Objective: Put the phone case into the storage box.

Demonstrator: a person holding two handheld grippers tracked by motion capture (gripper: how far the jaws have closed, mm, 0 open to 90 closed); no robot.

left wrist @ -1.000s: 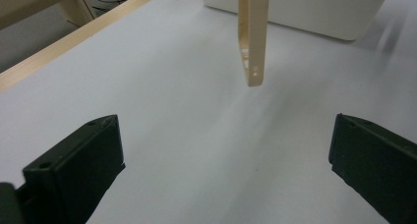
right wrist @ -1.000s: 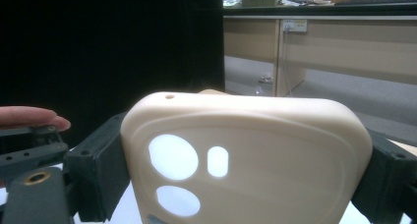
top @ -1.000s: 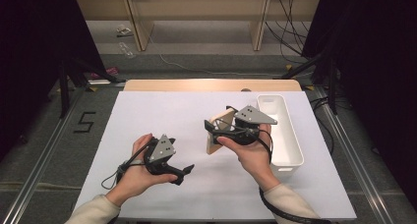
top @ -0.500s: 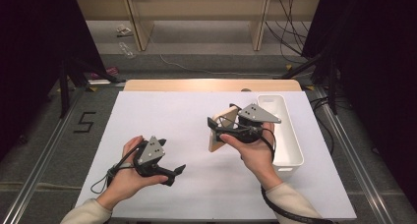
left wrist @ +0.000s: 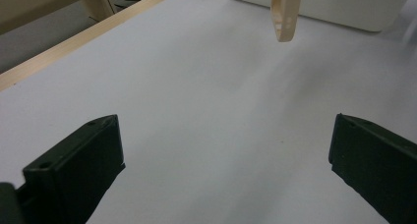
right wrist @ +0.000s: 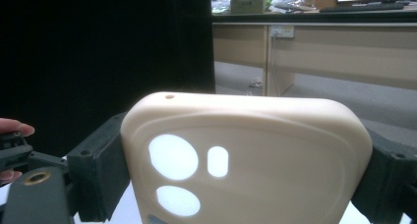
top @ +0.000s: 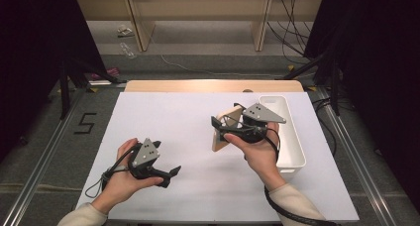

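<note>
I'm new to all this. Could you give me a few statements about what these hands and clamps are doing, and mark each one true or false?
1. The right gripper is clamped on a beige phone case. True.
2. The left gripper also holds something. False: its jaws stand open over the bare white table.
3. The phone case lies flat on the table. False: it is held up in the air, on edge.
4. A white bin sits at the table's right side. True.
5. The phone case has camera cut-outs. True.
</note>
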